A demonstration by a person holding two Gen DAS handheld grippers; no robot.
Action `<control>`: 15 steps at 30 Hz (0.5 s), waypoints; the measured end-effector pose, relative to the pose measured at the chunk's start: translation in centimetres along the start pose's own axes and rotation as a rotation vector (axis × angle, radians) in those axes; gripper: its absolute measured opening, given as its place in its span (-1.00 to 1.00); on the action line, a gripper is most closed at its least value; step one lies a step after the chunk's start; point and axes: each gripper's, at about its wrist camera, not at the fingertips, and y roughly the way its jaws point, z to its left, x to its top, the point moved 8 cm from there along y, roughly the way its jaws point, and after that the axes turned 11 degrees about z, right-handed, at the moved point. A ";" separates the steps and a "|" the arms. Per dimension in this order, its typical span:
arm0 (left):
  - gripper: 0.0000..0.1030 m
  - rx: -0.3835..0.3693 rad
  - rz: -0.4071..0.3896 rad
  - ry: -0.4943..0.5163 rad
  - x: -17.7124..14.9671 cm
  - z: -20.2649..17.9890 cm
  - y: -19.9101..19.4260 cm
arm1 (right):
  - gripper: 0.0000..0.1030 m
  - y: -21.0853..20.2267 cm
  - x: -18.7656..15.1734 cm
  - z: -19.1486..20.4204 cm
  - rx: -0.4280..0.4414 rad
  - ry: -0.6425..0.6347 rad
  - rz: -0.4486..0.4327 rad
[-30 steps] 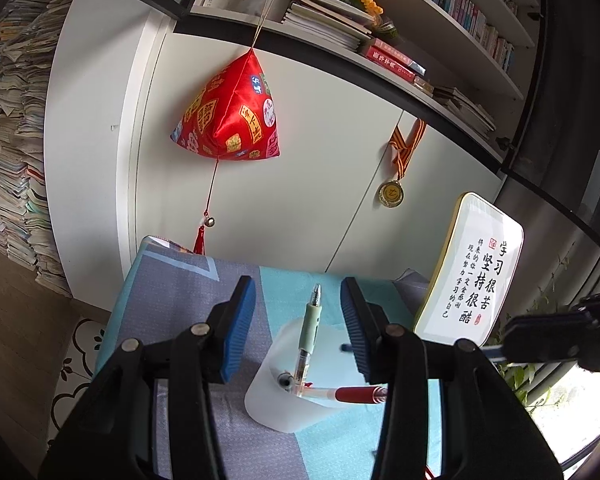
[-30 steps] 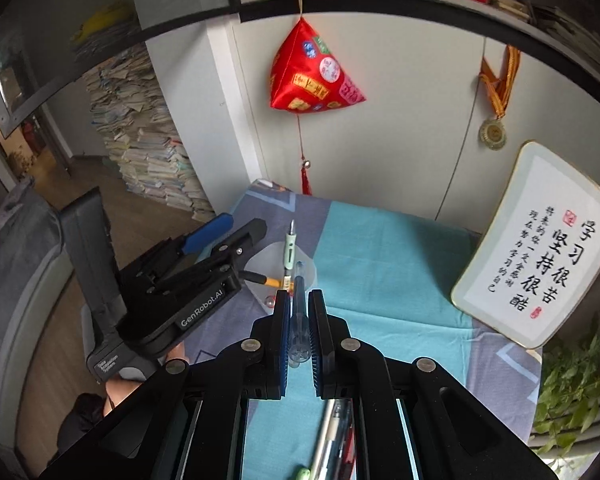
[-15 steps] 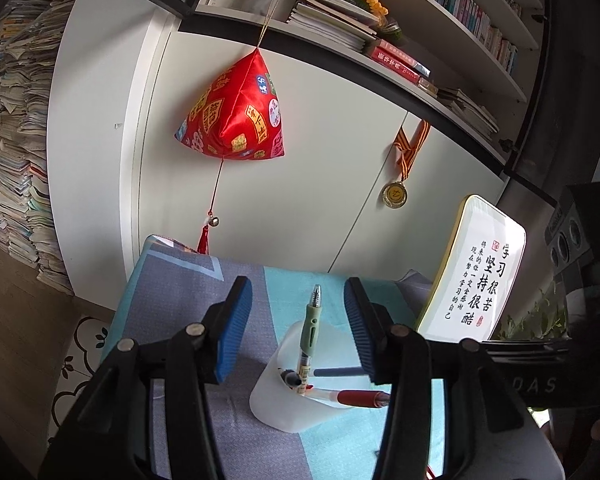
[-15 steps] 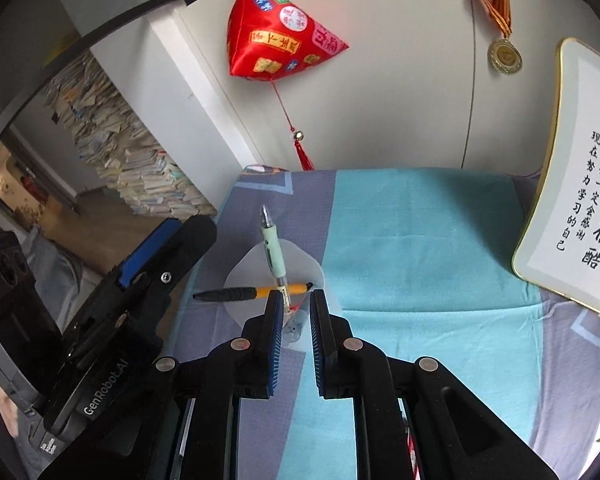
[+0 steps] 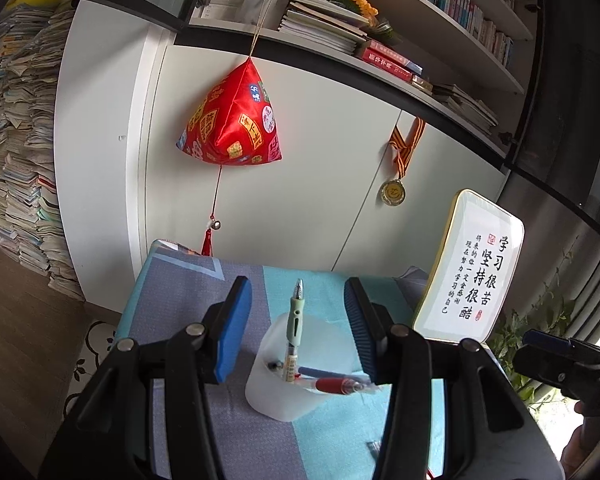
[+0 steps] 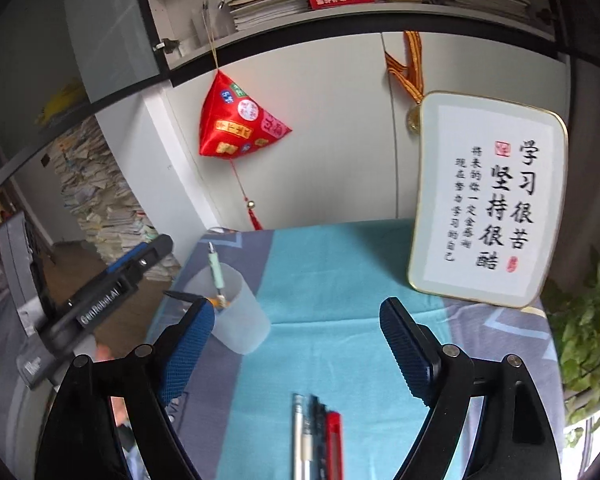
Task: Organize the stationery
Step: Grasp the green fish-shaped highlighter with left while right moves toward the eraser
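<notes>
L claw (image 5: 298, 330): half-spread, straddling cup (image 5: 296, 364), pads not seen touching it; tilted down a bit.
R claw (image 6: 296, 348): jaws opening, wide, nothing btwn; angled down at surface (image 6: 332, 280).
Cup: upright, holds green pen (image 5: 295, 316), red pen (image 5: 336, 385) + others.
Loose pens (image 6: 318, 436): on surface, under R claw.

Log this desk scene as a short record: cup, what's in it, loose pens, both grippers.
cup: translucent cup upright on the cloth
in cup: green pen standing; red pen and a dark pen leaning over the rim
loose pens: a row of pens flat on the cloth
left gripper: jaws around the cup, not touching
right gripper: jaws opening, nothing between them
</notes>
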 end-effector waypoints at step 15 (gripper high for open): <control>0.46 0.145 0.253 0.154 -9.8 -4.1 -2.4 | 0.66 0.3 -12.1 -4.4 -0.060 -0.010 0.160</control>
